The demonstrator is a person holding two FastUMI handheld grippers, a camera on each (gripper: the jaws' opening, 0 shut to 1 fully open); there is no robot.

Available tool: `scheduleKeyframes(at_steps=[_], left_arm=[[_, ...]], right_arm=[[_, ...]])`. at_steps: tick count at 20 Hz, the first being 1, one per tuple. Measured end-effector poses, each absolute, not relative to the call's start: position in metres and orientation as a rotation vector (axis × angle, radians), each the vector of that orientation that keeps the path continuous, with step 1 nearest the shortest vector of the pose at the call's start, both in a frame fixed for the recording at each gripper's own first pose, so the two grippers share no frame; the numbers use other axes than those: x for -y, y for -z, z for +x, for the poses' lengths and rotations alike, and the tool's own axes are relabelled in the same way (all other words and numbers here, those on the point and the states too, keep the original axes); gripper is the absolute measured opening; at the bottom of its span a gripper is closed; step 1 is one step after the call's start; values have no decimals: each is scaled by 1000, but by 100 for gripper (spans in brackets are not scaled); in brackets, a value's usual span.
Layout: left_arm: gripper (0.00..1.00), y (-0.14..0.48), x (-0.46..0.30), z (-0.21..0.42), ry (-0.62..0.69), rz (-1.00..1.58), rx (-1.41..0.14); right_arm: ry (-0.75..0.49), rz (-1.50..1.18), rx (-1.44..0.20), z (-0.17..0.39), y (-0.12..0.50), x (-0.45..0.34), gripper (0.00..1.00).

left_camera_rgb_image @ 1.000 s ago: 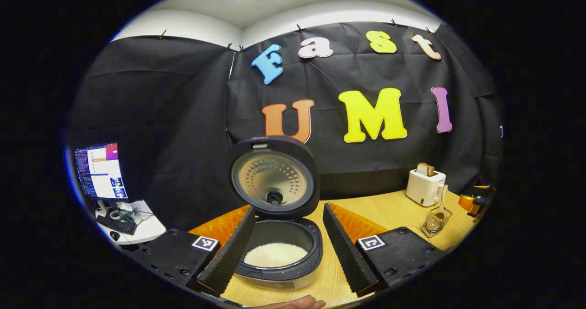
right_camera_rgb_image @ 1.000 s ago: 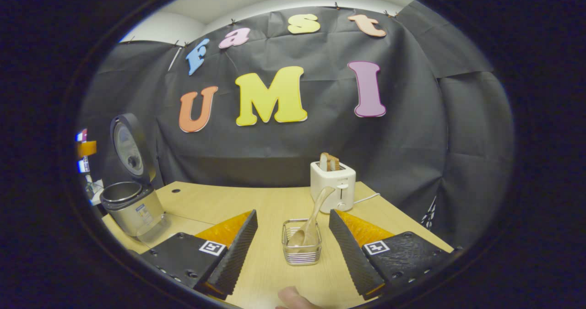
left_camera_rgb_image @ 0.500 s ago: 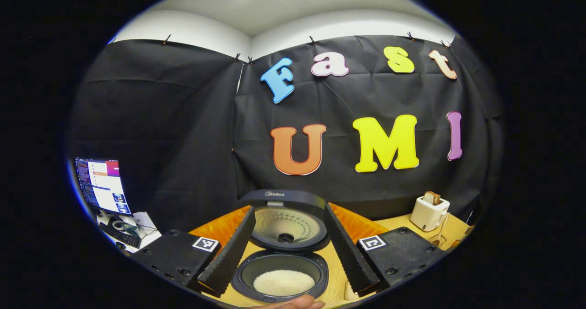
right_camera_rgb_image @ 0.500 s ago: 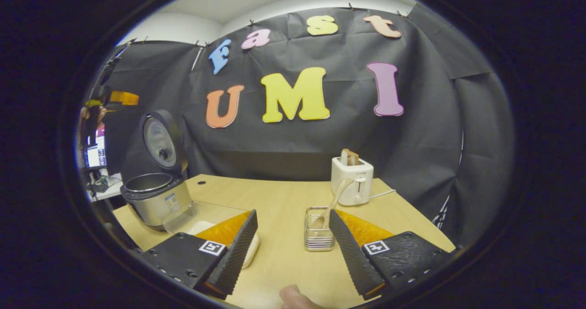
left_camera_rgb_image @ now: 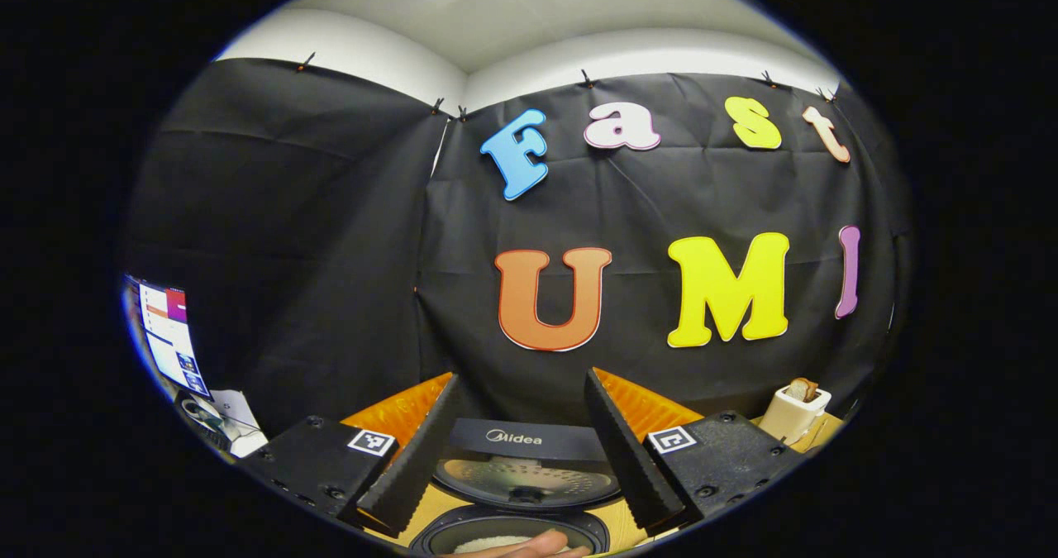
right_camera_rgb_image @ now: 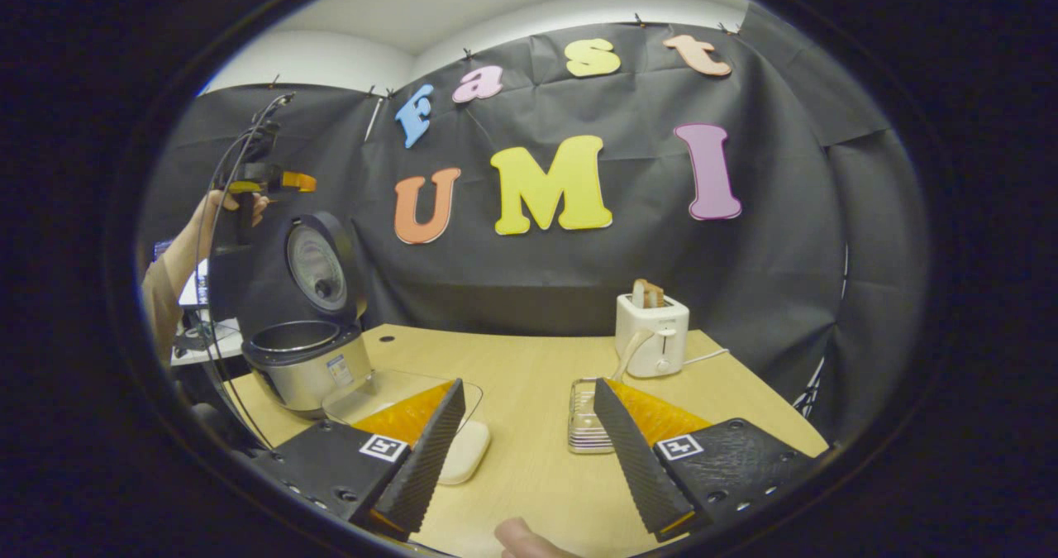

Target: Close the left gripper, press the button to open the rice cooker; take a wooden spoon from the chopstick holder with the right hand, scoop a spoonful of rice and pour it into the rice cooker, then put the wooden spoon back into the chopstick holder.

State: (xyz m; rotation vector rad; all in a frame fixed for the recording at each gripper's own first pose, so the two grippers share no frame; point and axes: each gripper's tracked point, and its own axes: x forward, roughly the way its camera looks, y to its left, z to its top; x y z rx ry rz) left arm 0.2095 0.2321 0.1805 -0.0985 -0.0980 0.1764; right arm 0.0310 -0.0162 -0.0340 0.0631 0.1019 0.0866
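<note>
Right gripper view: left hand-held gripper (right_camera_rgb_image: 269,182) raised above rice cooker (right_camera_rgb_image: 307,351).

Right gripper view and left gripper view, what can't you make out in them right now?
- Wooden spoon bowl, right gripper view: hidden inside the chopstick holder, itself partly behind the right hand-held gripper finger.
- Rice in the rice cooker, right gripper view: the pot's rim blocks the inside.
- Left gripper view: the cooker's pot is cut off by the bottom edge and a thumb.
- Clear container contents: behind a finger.
</note>
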Motion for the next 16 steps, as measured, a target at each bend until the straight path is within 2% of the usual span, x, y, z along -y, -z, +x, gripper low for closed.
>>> scheduleKeyframes(at_steps=[6,7,9,11,12,16], left_arm=[[95,-149,-252,262,-205,-118,46],[95,-156,-252,265,-203,-104,84],[96,-156,-253,264,-206,-105,82],[96,-153,-252,259,-207,-118,74],[97,-153,-252,255,-207,-117,75],[97,-149,-251,238,-204,-114,79]], right_arm=[[-101,116,-143,43,48,18,92],[-100,125,-145,44,50,19,92],[-97,138,-160,49,56,20,94],[-97,145,-182,50,61,18,92],[-101,144,-186,49,61,17,96],[-107,117,-157,43,53,11,96]])
